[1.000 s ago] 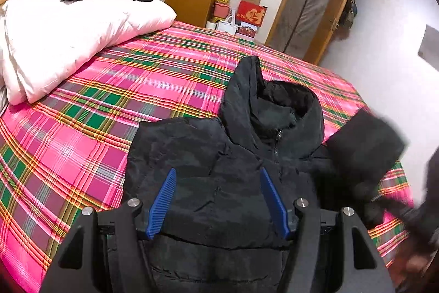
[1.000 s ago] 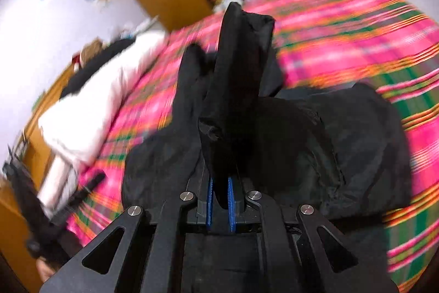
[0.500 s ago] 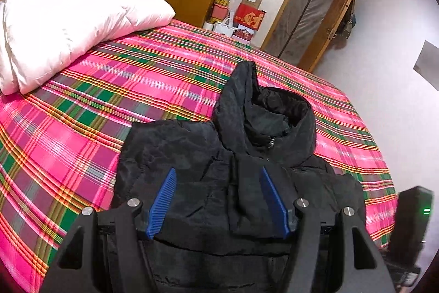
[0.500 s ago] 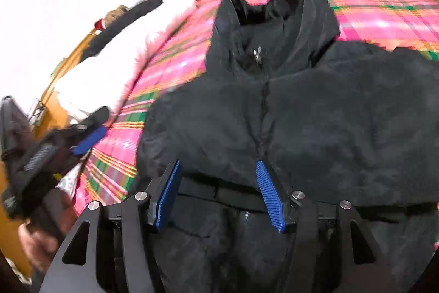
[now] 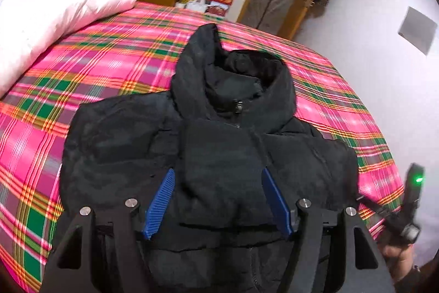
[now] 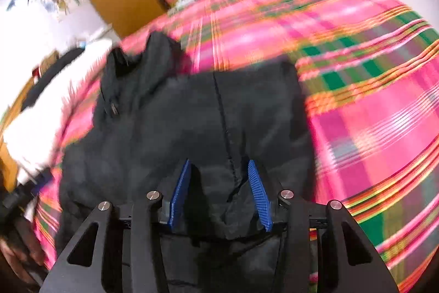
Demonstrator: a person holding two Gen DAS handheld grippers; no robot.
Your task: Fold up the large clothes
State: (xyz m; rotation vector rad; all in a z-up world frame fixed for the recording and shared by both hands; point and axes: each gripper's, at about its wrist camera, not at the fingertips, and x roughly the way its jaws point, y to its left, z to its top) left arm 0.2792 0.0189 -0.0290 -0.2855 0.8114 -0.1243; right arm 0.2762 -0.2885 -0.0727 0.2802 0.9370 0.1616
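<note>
Jacket (image 5: 219, 150), black and hooded, lies flat on the plaid bed (image 5: 90, 65), sleeves folded across its chest. Left tongs (image 5: 216, 199) and right tongs (image 6: 221, 192) hover above it, apart, gripping nothing. Bare bedspread surrounds left, right and far edges.

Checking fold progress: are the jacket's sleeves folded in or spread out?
Folded in: the jacket shows both sleeves laid across its chest, none trailing onto the bedsheet.
</note>
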